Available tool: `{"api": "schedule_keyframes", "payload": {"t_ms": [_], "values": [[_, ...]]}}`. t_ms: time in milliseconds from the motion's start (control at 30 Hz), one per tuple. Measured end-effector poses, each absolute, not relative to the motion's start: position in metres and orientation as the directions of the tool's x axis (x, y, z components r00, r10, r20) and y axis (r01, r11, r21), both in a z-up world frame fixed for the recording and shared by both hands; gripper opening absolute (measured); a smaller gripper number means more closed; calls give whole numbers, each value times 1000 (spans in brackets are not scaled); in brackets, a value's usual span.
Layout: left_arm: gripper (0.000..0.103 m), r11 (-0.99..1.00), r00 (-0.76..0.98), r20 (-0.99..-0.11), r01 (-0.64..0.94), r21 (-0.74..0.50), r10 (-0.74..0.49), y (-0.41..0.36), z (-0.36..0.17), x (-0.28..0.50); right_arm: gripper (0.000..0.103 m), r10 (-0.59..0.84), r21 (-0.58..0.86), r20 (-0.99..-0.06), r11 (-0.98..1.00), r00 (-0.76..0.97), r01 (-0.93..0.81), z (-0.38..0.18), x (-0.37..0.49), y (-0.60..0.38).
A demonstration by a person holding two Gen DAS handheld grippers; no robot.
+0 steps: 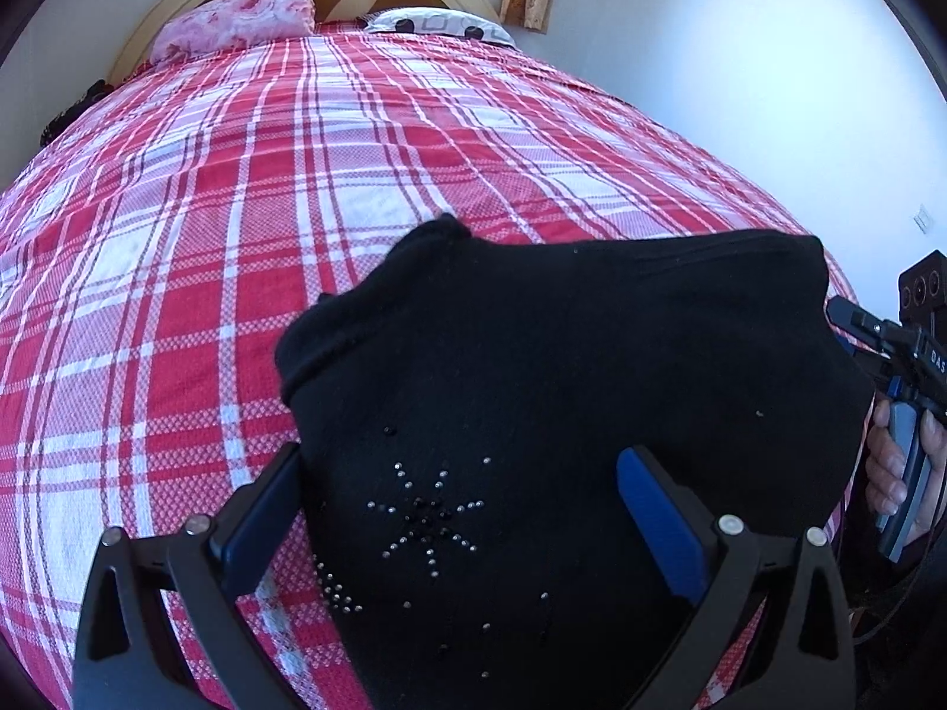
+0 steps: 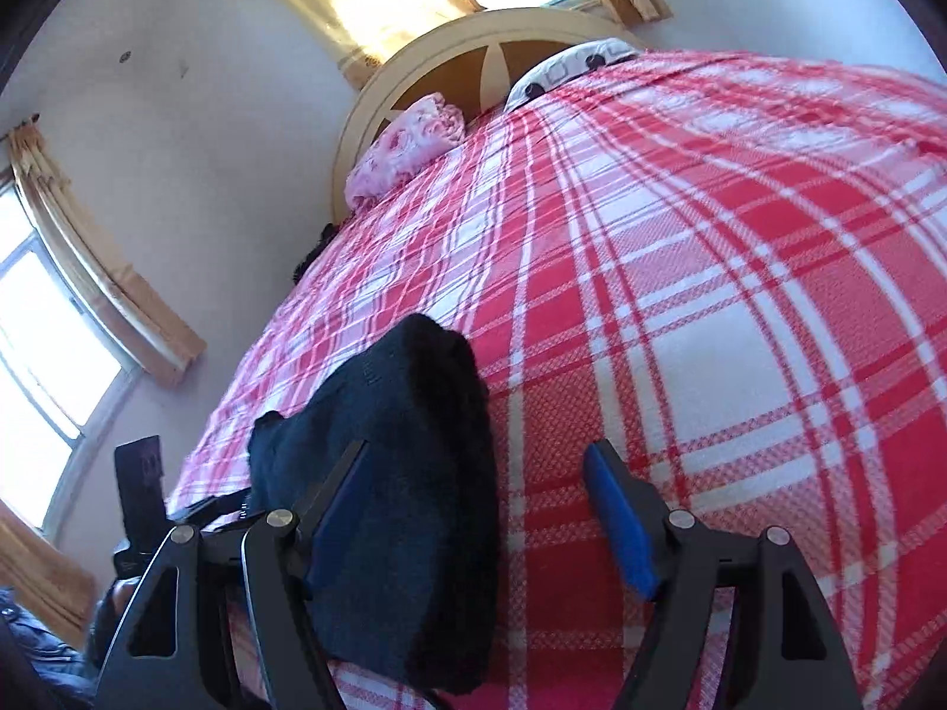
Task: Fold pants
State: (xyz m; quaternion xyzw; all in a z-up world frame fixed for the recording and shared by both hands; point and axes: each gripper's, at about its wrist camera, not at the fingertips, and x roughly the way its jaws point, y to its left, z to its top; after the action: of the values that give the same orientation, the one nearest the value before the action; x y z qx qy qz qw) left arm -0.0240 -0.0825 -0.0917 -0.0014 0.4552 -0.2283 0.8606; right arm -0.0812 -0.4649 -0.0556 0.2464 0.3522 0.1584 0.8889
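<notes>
Black pants lie folded into a compact bundle near the bed's edge; the fold looks nearly finished.

The pants (image 1: 562,414) lie on the bed (image 1: 296,189), directly under the left gripper (image 1: 461,509) and just left of the right gripper (image 2: 479,515). Both grippers stand apart, holding nothing. Next likely: smooth or tidy the bundle.

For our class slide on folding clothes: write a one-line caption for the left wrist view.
Open left gripper above folded black pants on a red plaid bedspread.
</notes>
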Motion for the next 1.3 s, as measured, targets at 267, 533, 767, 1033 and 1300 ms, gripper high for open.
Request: {"api": "schedule_keyframes", "payload": {"t_ms": [267,533,767,1033,1300], "values": [[103,900,480,-786,378,-215,-390,-84,-92,-21,69,560,581,-542,789,627,-202,-63,-74,-441],[91,891,496,-762,390,-232,-416,-82,-88,-22,38,541,574,-558,799,629,-178,-69,-67,-442],[29,860,513,-712,435,-267,-480,-78,-79,-34,29,558,525,-532,808,637,-269,-43,-83,-424],[17,855,549,-664,415,-311,-508,-55,-61,-43,29,559,463,-528,821,640,-335,-10,-82,-407],[17,884,634,-617,359,-299,-467,-14,-38,-45,29,596,434,-530,802,603,-411,14,-49,-373]]}}
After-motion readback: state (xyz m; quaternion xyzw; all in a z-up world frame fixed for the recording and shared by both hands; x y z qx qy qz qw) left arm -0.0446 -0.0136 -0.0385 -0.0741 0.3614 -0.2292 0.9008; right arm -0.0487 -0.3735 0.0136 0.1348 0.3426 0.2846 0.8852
